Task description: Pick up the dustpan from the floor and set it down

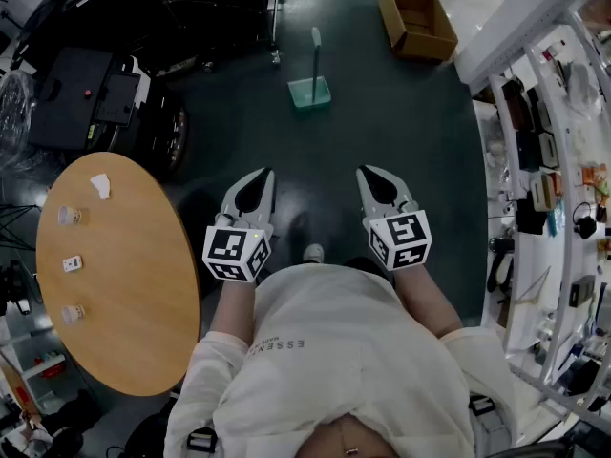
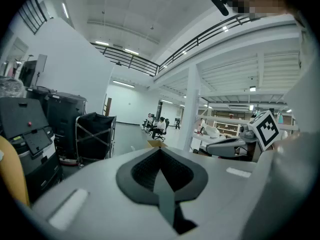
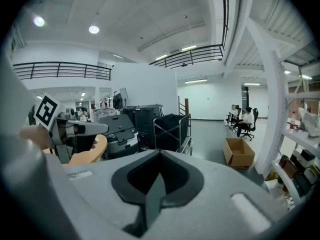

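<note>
The dustpan (image 1: 309, 90) is pale green with an upright handle. It stands on the dark floor, well ahead of both grippers. My left gripper (image 1: 258, 181) and right gripper (image 1: 376, 177) are held side by side in front of the person's chest, pointing forward and slightly down. Both have their jaws closed together with nothing between them. In the left gripper view the left gripper (image 2: 160, 153) shows its jaws meeting at a seam, and the right gripper (image 3: 159, 155) looks the same in its own view. Neither gripper view shows the dustpan.
A round wooden table (image 1: 124, 284) with small items stands at the left. Black carts and machines (image 1: 105, 84) fill the back left. An open cardboard box (image 1: 417, 19) lies on the floor beyond the dustpan. A white shelf rack (image 1: 549, 170) lines the right side.
</note>
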A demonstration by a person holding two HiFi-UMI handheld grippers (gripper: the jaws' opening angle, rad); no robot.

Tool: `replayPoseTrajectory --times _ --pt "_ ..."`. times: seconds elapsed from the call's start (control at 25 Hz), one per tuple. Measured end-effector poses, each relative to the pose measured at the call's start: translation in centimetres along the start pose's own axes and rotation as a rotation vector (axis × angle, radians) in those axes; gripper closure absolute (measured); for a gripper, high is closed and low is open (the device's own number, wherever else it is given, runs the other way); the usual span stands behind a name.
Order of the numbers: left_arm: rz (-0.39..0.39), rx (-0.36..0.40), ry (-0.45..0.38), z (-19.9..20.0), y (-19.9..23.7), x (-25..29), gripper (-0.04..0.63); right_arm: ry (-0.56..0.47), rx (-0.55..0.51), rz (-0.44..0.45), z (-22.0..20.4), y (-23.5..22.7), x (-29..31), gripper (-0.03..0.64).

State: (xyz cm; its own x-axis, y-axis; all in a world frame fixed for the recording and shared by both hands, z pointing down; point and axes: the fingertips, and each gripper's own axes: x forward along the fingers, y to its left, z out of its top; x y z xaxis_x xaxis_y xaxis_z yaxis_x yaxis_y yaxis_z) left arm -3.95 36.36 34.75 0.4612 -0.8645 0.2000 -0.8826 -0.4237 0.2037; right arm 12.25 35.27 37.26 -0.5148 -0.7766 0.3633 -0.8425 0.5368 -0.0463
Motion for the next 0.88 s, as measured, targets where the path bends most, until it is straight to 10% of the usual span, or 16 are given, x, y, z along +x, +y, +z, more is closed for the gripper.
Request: replayPoseTrajectory --times 0.88 --pt "0.022 -0.043 0.003 -0.4 3.4 0.0 0.578 0.005 0.049 -0.002 0.6 0.6 2.6 0.624"
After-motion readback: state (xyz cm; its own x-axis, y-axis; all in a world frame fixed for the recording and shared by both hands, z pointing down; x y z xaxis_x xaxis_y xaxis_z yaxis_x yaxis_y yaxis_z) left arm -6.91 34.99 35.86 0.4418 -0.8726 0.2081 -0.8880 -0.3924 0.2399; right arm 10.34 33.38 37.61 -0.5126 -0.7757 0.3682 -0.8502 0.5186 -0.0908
